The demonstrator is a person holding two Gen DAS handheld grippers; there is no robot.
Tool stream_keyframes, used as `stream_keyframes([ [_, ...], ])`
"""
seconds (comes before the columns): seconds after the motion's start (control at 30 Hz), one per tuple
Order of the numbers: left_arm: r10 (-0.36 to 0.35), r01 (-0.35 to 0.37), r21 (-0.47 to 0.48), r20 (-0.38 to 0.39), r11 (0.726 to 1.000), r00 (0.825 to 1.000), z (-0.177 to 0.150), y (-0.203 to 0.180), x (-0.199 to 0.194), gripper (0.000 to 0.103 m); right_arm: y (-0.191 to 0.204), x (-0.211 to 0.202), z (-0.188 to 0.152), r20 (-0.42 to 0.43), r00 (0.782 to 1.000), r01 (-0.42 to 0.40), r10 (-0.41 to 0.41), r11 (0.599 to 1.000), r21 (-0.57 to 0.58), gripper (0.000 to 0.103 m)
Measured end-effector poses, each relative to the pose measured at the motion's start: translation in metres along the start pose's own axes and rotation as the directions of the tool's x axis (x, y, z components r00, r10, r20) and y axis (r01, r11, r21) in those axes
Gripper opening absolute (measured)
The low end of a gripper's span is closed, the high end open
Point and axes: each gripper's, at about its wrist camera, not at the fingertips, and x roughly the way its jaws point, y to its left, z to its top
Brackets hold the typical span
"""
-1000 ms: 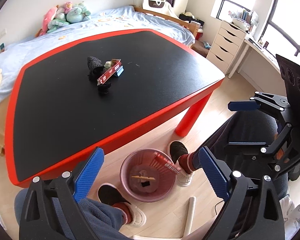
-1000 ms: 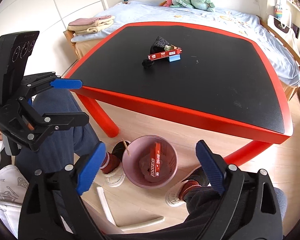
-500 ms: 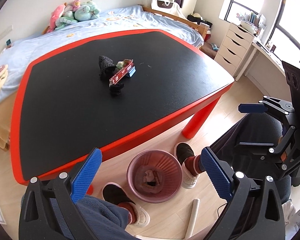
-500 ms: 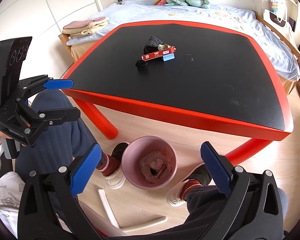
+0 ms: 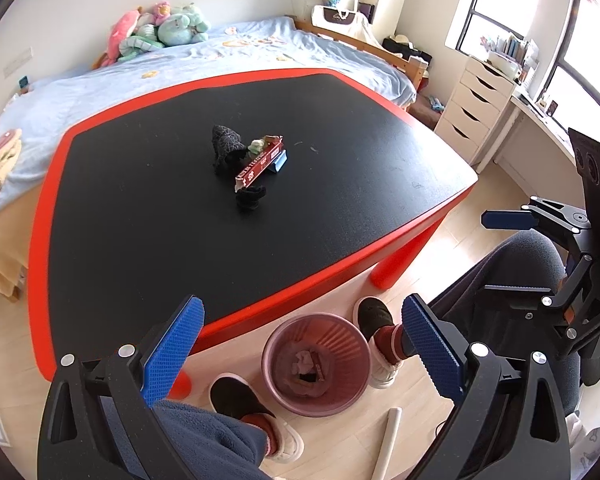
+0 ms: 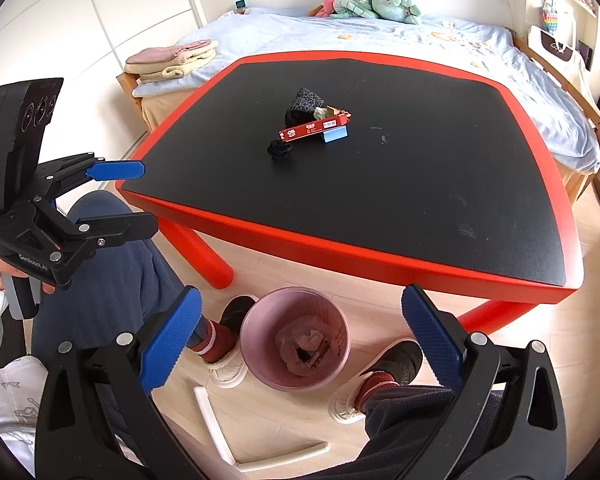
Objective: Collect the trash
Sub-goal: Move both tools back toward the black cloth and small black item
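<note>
Fingers on both tools are standing spread with nothing between them: the right gripper (image 6: 300, 340) is hanging released above the pink bin (image 6: 256, 350), and the left gripper (image 5: 300, 348) is hovering just as wide over the same bin (image 5: 274, 376) on the floor between the person's feet. Crumpled paper and a red wrapper are already lying in the bin (hard to say what else). Beyond it, the red-edged table (image 6: 340, 248) is carrying the remaining trash near its middle, a tight cluster: a small black wad (image 6: 278, 149) nearest, a long red box (image 6: 314, 127) leaning on a blue block (image 6: 334, 134), and a dark crumpled bag (image 6: 304, 103) behind.

Because these pieces are touching, a reach for one is likely to be nudging the others; the red box, propped as it is, may be tipping or sliding off. The wad looks soft and low, so spread fingers may be closing over it without catching. Carrying pieces back over the table edge, a loose pinch risks dropping them beside the bin.
</note>
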Motion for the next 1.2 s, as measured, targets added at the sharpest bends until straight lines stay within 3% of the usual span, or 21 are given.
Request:
stream_keyframes([
  [0.53, 0.025, -0.024, -0.058, 0.02, 0.998, 0.999, 0.061, 0.044, 0.018, 0.095, 0.002, 0.028, 0.058, 0.028, 0.999, -0.029, 0.031, 0.998, -0.054, 0.098],
  [0.9, 0.018, -0.022, -0.134, -0.027, 0.991, 0.999, 0.104, 0.084, 0.066, 0.095, 0.006, 0.079, 0.1, 0.013, 0.997, -0.074, 0.076, 0.993, -0.094, 0.098],
  [1.2, -0.039, 0.023, -0.223, -0.069, 0.974, 0.997, 0.128, 0.11, 0.114, 0.095, 0.003, 0.12, 0.118, 0.001, 0.995, -0.103, 0.103, 0.991, -0.083, 0.098],
])
